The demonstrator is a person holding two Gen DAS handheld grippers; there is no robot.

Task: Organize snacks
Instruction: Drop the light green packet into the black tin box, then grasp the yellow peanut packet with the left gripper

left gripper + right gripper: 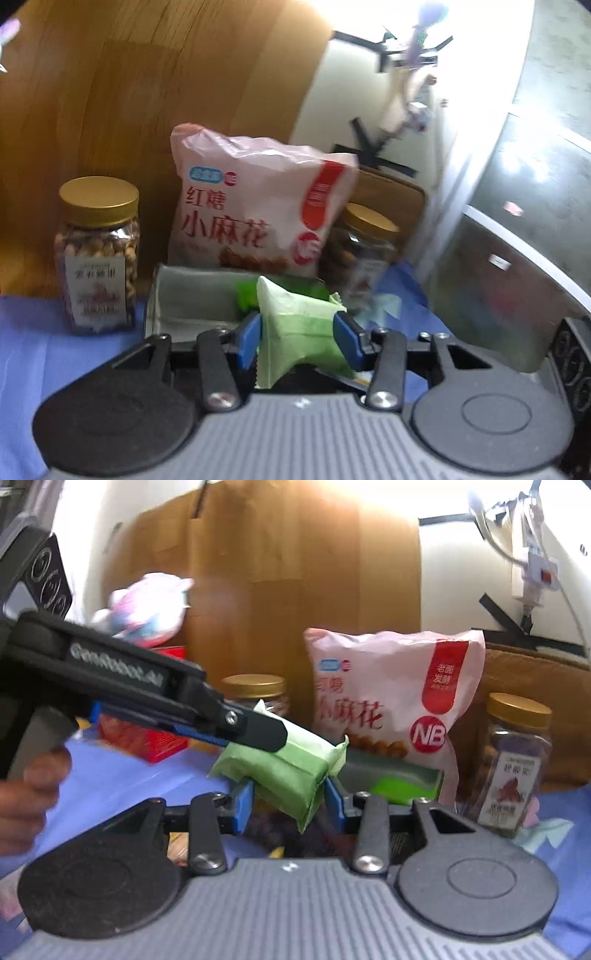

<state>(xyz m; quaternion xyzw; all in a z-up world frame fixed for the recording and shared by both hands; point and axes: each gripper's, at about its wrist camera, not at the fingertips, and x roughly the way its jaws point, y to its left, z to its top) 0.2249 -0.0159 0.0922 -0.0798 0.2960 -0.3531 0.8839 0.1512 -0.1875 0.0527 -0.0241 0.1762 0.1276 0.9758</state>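
- Left gripper point(297, 334) clamped on a green snack packet point(295, 332), blue pads pressing both sides.
- Right gripper point(290, 801) clamped on a green packet point(284, 775) too; same packet or a second one, cannot tell.
- Packets held just above the near edge of a grey bin point(192, 299); one bright green item point(399, 786) already inside, otherwise mostly bare.
- Behind the bin: pink bag point(255, 206) upright, nut jar point(98, 254) at left, second gold-lidded jar point(513, 760) at right.
- Red box point(159, 742) lying on the blue cloth point(26, 354), apart from the bin.
- Judged early: packets not yet dropped in, bag, jars and box unsorted.
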